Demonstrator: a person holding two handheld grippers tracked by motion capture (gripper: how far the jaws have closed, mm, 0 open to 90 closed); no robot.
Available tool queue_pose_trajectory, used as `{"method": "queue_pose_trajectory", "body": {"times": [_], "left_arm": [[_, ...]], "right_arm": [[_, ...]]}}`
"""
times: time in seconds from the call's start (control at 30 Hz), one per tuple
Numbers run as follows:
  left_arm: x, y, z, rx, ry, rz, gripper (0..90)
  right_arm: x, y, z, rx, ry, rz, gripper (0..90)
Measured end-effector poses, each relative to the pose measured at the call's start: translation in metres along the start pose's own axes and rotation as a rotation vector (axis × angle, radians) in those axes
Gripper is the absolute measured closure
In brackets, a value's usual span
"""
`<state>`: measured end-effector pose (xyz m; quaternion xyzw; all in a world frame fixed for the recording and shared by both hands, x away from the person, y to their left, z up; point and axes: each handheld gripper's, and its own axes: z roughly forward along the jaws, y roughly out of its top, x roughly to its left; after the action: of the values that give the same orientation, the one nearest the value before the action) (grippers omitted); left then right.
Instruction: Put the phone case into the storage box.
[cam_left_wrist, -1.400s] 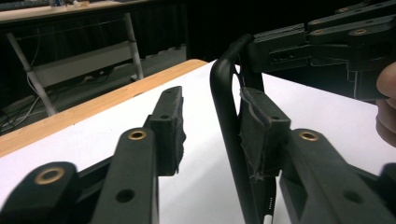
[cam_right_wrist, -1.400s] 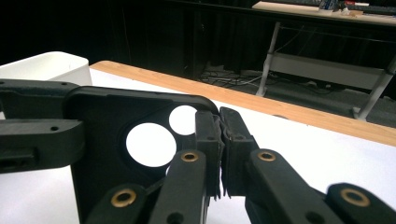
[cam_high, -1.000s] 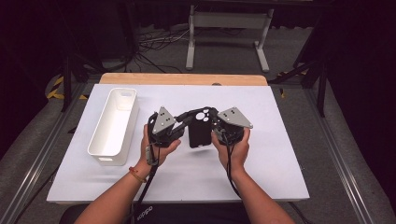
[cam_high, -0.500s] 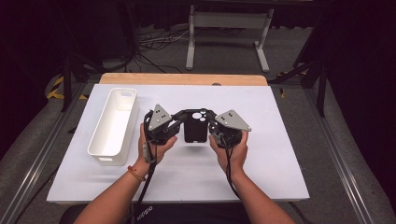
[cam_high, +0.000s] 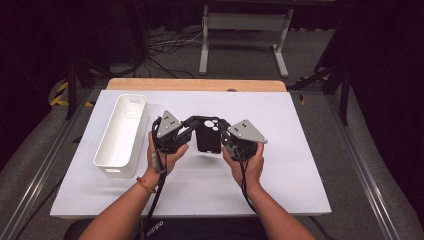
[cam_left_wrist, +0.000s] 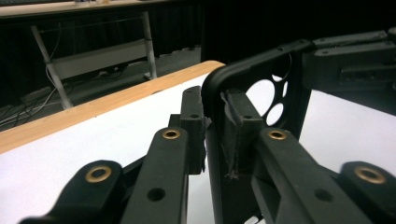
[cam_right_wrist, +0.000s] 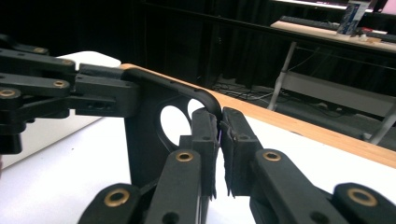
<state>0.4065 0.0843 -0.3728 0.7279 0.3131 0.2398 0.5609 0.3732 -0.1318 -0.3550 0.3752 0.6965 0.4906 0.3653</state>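
A black phone case (cam_high: 207, 137) with round camera holes hangs above the white table between both grippers. My left gripper (cam_high: 192, 131) is shut on its left edge. In the left gripper view the case wall (cam_left_wrist: 261, 60) stands between the pads of the left gripper (cam_left_wrist: 215, 116), whose jaws have just been opening a little, still pressing the wall. My right gripper (cam_high: 223, 136) is shut on the opposite edge. In the right gripper view the rim of the case (cam_right_wrist: 144, 107) runs into the closed pads of the right gripper (cam_right_wrist: 219, 128), and the left gripper (cam_right_wrist: 93, 93) holds the far side.
A long white bin (cam_high: 122, 135) lies left of the hands on the white table (cam_high: 300, 165). A wooden strip (cam_high: 195, 84) edges the table's far side. Beyond it a metal stand (cam_high: 245, 22) and cables sit on the floor.
Both hands and the case stay in nearly the same place, with only a slight wobble of the case between the grippers.
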Motion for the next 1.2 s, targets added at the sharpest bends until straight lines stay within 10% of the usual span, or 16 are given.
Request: {"method": "queue_pose_trajectory", "body": {"times": [1.2], "left_arm": [[0.0005, 0.0027, -0.0082, -0.035, 0.032, 0.067, 83.5]], "right_arm": [[-0.0016, -0.0050, -0.0014, -0.025, 0.048, -0.004, 77.3]]}}
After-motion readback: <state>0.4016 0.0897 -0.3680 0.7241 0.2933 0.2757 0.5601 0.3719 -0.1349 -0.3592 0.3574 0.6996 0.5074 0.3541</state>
